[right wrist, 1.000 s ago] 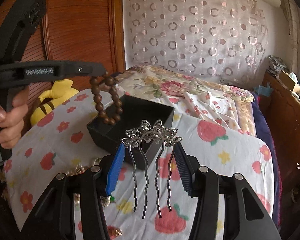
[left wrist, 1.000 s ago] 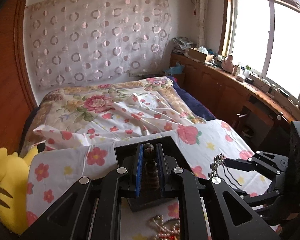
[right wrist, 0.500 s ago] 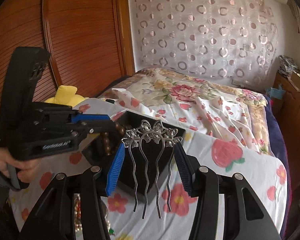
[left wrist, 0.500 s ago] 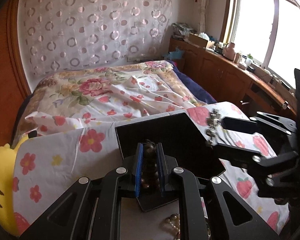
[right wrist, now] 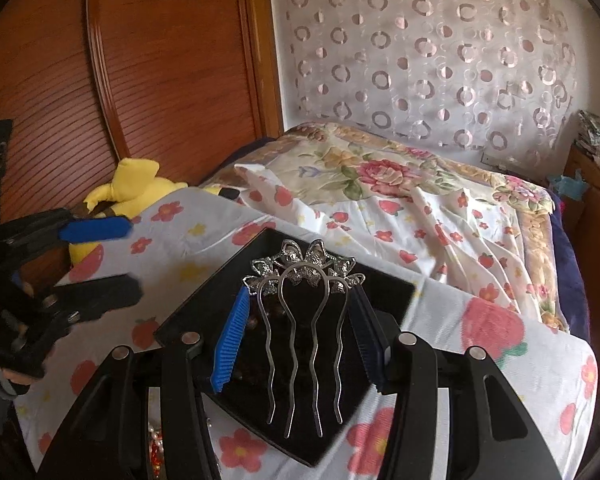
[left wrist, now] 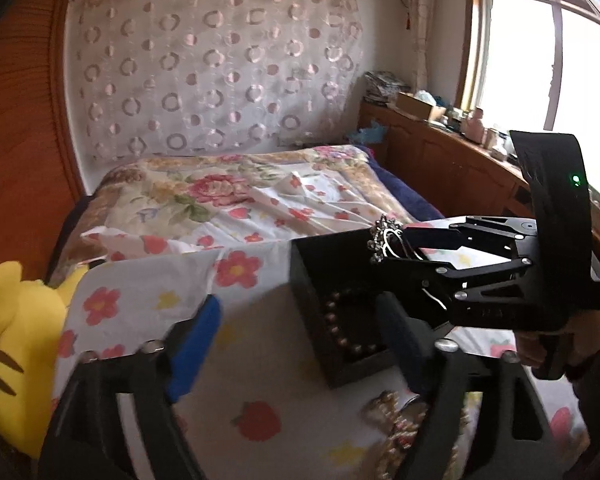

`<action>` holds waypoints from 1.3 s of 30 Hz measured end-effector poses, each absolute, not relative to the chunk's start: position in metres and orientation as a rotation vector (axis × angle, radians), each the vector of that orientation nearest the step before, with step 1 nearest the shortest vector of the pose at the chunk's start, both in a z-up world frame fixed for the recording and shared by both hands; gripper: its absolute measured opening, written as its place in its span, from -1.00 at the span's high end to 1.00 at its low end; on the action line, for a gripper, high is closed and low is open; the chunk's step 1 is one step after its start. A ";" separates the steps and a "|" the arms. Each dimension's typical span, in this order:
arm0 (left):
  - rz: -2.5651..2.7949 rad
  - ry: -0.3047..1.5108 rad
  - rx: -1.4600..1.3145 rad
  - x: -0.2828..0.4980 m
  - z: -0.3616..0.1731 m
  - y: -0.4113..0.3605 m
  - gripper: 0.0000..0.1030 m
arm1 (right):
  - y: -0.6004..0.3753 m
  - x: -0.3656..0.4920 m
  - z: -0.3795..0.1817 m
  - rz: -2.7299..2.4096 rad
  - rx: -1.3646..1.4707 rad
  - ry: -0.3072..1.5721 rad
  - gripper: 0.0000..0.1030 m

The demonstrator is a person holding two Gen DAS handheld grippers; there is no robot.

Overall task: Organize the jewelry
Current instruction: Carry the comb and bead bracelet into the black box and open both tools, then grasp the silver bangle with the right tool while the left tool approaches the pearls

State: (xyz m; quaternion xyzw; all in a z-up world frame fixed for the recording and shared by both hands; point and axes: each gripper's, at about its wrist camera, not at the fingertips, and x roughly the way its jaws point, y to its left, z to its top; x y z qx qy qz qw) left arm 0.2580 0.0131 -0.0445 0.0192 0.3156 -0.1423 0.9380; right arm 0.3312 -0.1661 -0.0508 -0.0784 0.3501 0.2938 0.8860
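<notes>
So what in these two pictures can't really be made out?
- Bead bracelet, left view: partly hidden by the black box wall and the right gripper.
- Pearly jewelry pile, left view: blurred, behind the left gripper frame.
- Box interior, right view: too dark, covered by the hair comb.
- Left fingers, right view: motion-blurred.

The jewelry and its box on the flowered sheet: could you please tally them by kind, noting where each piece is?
Silver hair comb: 1, clamped in the right claw over the box.
Brown bead bracelet: 1, lying inside the box.
Black box: 1, open.
Loose pile of pearl and gold pieces: 1 heap, too tangled to count singly.
Total: 4.
</notes>
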 end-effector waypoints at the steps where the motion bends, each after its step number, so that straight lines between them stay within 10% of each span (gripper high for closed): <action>1: -0.286 0.642 0.039 0.255 -0.047 0.015 -0.57 | -0.164 0.332 -0.054 0.610 -0.169 0.734 -0.05; 39: -0.305 0.785 0.035 0.169 -0.103 0.035 -0.67 | -0.163 0.214 -0.100 0.739 -0.187 0.906 -0.21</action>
